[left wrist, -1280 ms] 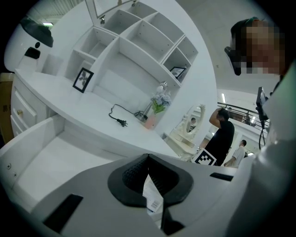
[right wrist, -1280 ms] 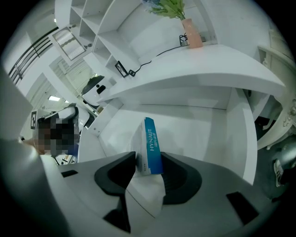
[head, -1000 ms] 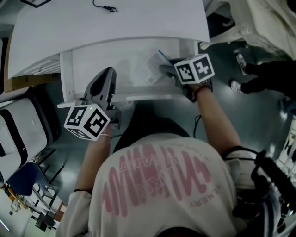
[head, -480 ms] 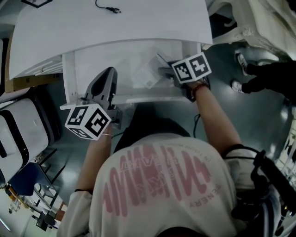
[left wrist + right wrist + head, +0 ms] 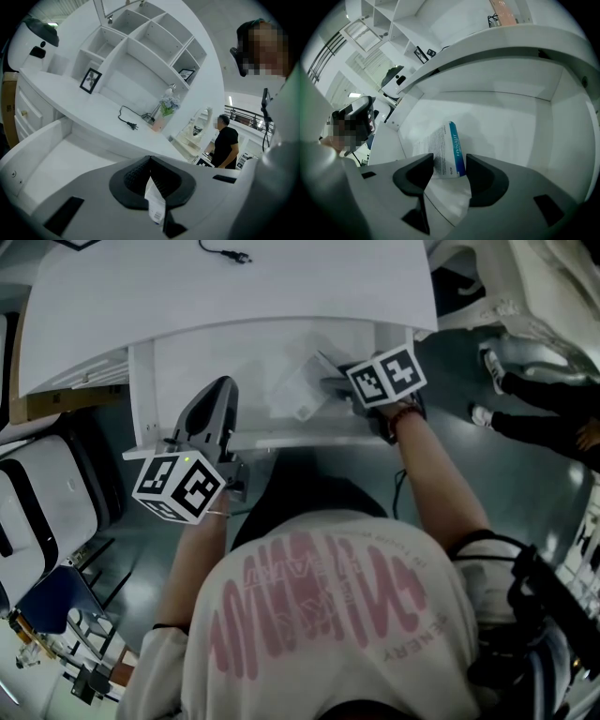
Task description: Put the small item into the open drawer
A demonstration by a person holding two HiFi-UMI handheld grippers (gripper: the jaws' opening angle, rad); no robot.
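Small box (image 5: pixel 449 150) lay inside the open drawer (image 5: pixel 506 126), long axis running straight away from the right tongs (image 5: pixel 450 163), whose jaws were opening around its near end. Left tongs (image 5: pixel 152 180) closed, farther off.

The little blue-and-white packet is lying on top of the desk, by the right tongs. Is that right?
No. The packet lies inside the open drawer, not on top of the desk, by the right tongs, whose jaws are opening with it between them. The right gripper view shows it.
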